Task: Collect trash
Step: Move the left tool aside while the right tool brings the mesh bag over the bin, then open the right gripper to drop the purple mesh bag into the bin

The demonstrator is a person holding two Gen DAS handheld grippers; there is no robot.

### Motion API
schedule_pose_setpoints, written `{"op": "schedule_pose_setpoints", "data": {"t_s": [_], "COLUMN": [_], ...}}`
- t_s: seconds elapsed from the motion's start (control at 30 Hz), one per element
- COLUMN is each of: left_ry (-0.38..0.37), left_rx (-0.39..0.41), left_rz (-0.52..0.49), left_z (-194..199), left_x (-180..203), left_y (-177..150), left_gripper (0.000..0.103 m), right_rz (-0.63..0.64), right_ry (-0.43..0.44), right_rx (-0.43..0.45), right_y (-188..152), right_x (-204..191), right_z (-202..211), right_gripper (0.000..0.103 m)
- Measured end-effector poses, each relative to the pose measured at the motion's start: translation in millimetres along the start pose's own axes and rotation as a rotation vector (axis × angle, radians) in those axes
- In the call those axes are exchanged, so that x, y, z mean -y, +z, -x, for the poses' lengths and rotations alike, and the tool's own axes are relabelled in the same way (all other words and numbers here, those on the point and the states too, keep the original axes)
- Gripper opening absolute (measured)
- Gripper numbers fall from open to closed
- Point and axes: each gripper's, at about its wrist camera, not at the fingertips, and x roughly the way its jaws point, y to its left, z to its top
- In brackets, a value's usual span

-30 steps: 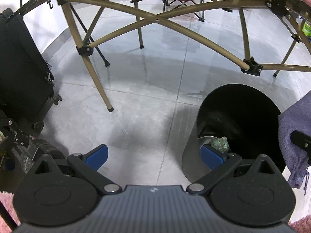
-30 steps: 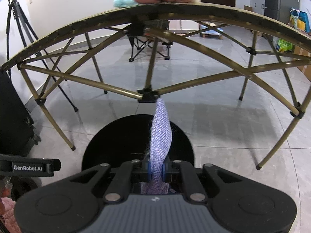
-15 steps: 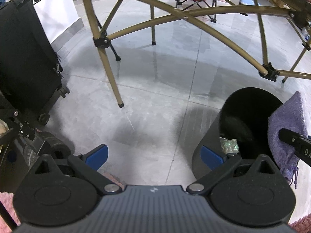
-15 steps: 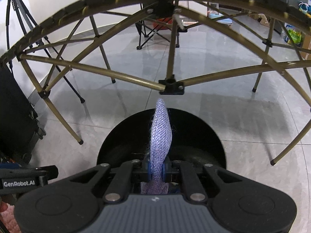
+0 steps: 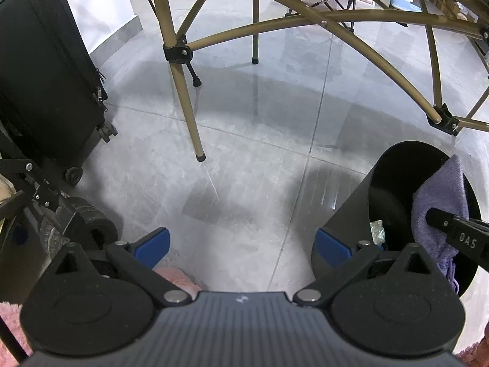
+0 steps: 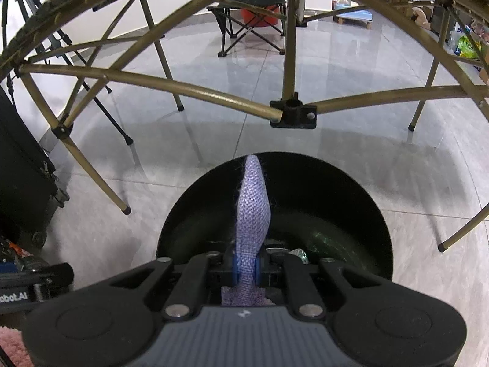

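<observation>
A purple woven cloth [image 6: 253,211] is pinched between the blue pads of my right gripper [image 6: 246,270], which is shut on it. The cloth hangs over the mouth of a black round bin [image 6: 351,202] on the grey floor. Crumpled shiny wrappers [image 6: 298,252] lie at the bin's bottom. In the left wrist view the same bin [image 5: 345,214] stands at the right, with the cloth [image 5: 440,202] draped inside its rim and a finger of the right gripper across it. My left gripper [image 5: 241,243] is open over bare floor, left of the bin, with nothing between its blue pads.
A folding table's brass-coloured legs [image 5: 186,104] and cross bars [image 6: 171,87] arch over the floor beyond the bin. A black wheeled suitcase [image 5: 45,70] stands at the left. A pink fluffy rug [image 5: 174,275] shows under the left gripper. A folding chair [image 6: 250,21] is far back.
Both grippers have moved nearer the floor and bin. The cloth now hangs lower over the bin's mouth. In the left view the bin has slid to the right edge.
</observation>
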Motion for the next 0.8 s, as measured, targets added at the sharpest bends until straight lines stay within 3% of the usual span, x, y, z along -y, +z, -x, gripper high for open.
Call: {"op": "schedule_pose_setpoints", "data": {"t_s": [0.13, 0.23, 0.3, 0.33, 0.37, 0.4, 0.8], "left_ry": [-0.003, -0.004, -0.004, -0.005, -0.006, -0.005, -0.013], "left_rx": [-0.005, -0.012, -0.014, -0.014, -0.013, -0.013, -0.001], "left_rz": [0.002, 0.004, 0.006, 0.007, 0.007, 0.006, 0.002], "left_z": [-1, -3, -4, -4, -4, -4, 0], "left_x": [-2, -3, -3, -3, -4, -4, -1], "left_y": [0, 0, -1, -1, -1, -1, -2], "left_gripper": [0.103, 0.103, 0.103, 0.103, 0.103, 0.103, 0.103], "right_rz": [0.002, -0.010, -0.036, -0.046, -0.051, -0.052, -0.064], "right_ry": [-0.002, -0.013, -0.020, -0.022, -0.025, -0.032, -0.047], "right_rx": [-0.014, -0.025, -0.038, -0.042, -0.045, -0.046, -0.048], "right_y": [0, 1, 1, 2, 2, 2, 1], "right_x": [-2, -1, 3, 5, 6, 7, 11], "right_z": [-6, -9, -11, -12, -13, -14, -11], "right_gripper": [0.011, 0.020, 0.045, 0.069, 0.084, 0.090, 0.103]}}
